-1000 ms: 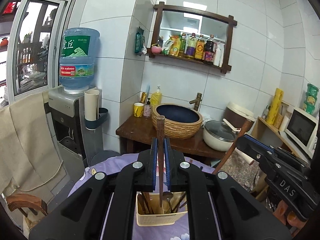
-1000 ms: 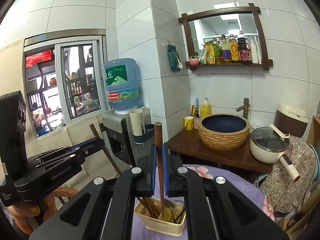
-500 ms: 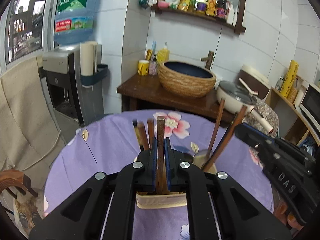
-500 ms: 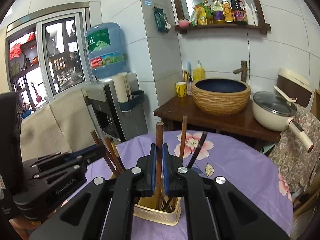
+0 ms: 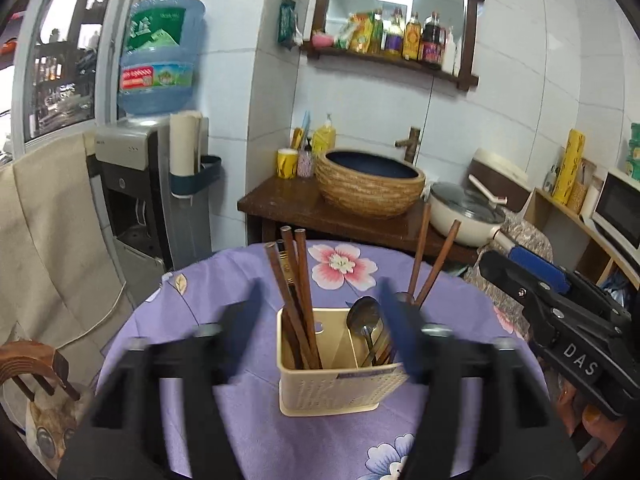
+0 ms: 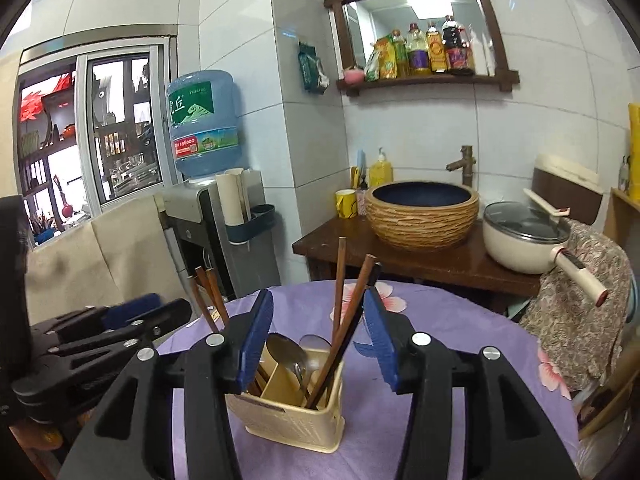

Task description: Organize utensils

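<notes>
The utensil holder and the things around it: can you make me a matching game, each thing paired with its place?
Things:
1. metal spoon
2. woven basin
3. water bottle
4. sauce bottles

Places:
A. on the wall shelf
B. on the dark wooden counter
C. in the cream utensil holder
D. on top of the dispenser

Pairs: 1-C, 2-B, 3-D, 4-A

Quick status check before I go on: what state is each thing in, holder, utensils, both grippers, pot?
Utensil holder: upright on the table, divided into compartments.
Chopsticks: standing in its left compartment, leaning.
Spoons: bowl up in the right compartment.
Left gripper: jaws opening, gripping nothing.
Right gripper: jaws opening, pads clear of the sticks between them.
Pot: lid on.
</notes>
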`<state>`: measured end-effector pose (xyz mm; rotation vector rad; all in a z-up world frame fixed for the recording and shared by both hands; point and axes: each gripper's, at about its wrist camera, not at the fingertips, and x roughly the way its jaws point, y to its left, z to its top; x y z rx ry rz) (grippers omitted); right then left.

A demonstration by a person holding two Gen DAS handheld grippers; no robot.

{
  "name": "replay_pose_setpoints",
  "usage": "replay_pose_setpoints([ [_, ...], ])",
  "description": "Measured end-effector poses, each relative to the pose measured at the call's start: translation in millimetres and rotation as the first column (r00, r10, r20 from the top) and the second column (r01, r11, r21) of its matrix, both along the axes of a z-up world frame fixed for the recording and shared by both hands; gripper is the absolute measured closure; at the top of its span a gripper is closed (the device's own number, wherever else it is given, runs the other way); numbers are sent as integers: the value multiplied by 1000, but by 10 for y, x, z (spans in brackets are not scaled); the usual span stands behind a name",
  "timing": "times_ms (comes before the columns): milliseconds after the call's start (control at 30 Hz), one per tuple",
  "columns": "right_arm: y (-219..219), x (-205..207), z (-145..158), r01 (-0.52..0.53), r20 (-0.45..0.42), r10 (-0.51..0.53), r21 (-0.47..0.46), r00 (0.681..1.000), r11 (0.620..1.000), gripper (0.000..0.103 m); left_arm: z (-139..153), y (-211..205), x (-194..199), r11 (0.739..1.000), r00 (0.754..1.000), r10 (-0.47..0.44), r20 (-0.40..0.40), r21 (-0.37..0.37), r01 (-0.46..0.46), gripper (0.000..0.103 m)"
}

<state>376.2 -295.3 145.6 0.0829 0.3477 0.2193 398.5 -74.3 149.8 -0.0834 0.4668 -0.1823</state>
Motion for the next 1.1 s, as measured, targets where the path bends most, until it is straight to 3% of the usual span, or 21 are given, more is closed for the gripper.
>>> replay_pose_setpoints([
  [167, -13, -592, -67, 53, 74, -49, -59, 996, 997, 30, -25, 146, -661, 997, 989, 71, 133, 13, -74, 8],
  [267, 61, -1107, -194, 44, 128, -36, -59, 991, 997, 8, -104, 197, -1103, 995, 978, 93, 185, 16, -98, 6],
  [300, 74, -1227, -238, 38, 134, -31, -50, 991, 998, 7, -133, 185, -1222, 995, 976, 95, 194, 23, -101, 6],
  [500, 179, -2034, -676, 61, 131, -61, 5, 989, 998, 6, -624, 224, -2134, 984, 967, 166, 193, 34, -176, 6],
  [633, 295, -2550, -868, 100, 190, -89, -51, 978, 994, 6, -889, 268, -2677, 975, 960, 209, 189, 35, -219, 6],
  [733, 394, -2936, -998, 135, 238, -108, -104, 965, 985, 6, -973, 324, -3041, 976, 959, 206, 196, 27, -216, 6],
  [833, 415, -3240, -1102, 146, 229, -123, -86, 966, 986, 6, -1021, 362, -3408, 980, 961, 195, 196, 9, -201, 6],
  [967, 440, -3633, -1200, 167, 233, -149, -62, 961, 984, 6, -1091, 343, -3877, 972, 932, 218, 288, 16, -233, 6],
  [1100, 471, -3841, -1200, 164, 236, -143, -71, 961, 984, 6, -1106, 372, -4003, 977, 945, 208, 254, -2, -214, 6],
])
